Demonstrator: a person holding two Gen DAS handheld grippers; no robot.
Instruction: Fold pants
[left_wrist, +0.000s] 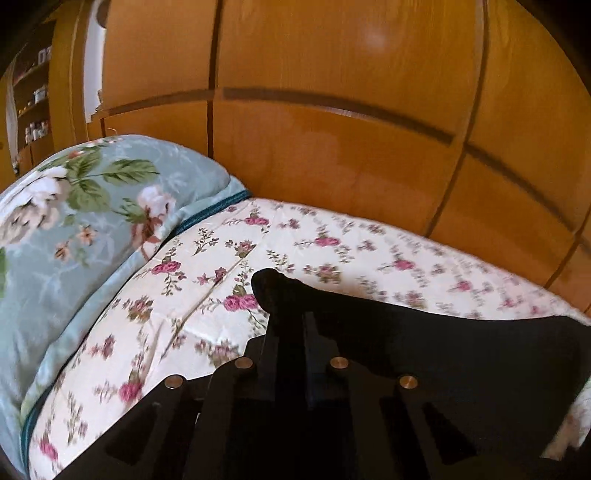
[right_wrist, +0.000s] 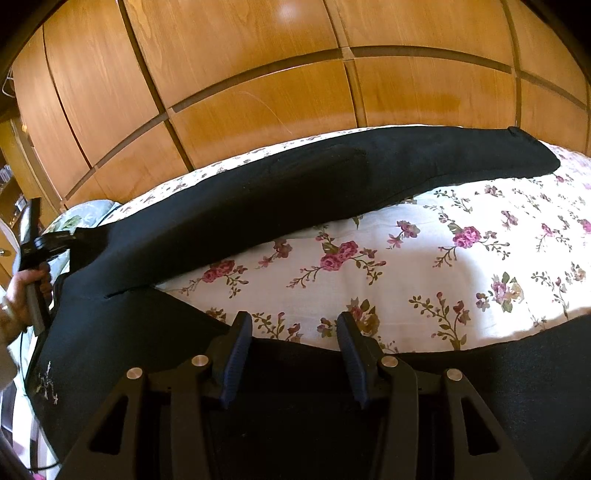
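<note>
Black pants (right_wrist: 295, 192) lie spread on a floral bedsheet (right_wrist: 461, 266), one leg stretched toward the far right, the other running along the near edge under my right gripper. My right gripper (right_wrist: 293, 332) is open, its blue-padded fingers (right_wrist: 236, 354) hovering just over the near leg's edge. My left gripper (left_wrist: 288, 314) is shut on a bunched part of the pants (left_wrist: 443, 350) and lifts it slightly off the sheet (left_wrist: 184, 295). The left gripper also shows in the right wrist view (right_wrist: 48, 243), held by a hand at the pants' waist end.
A wooden wardrobe (right_wrist: 258, 92) stands right behind the bed. A folded green floral quilt (left_wrist: 74, 221) lies at the left end of the bed. Shelves with bottles (left_wrist: 35, 103) stand far left.
</note>
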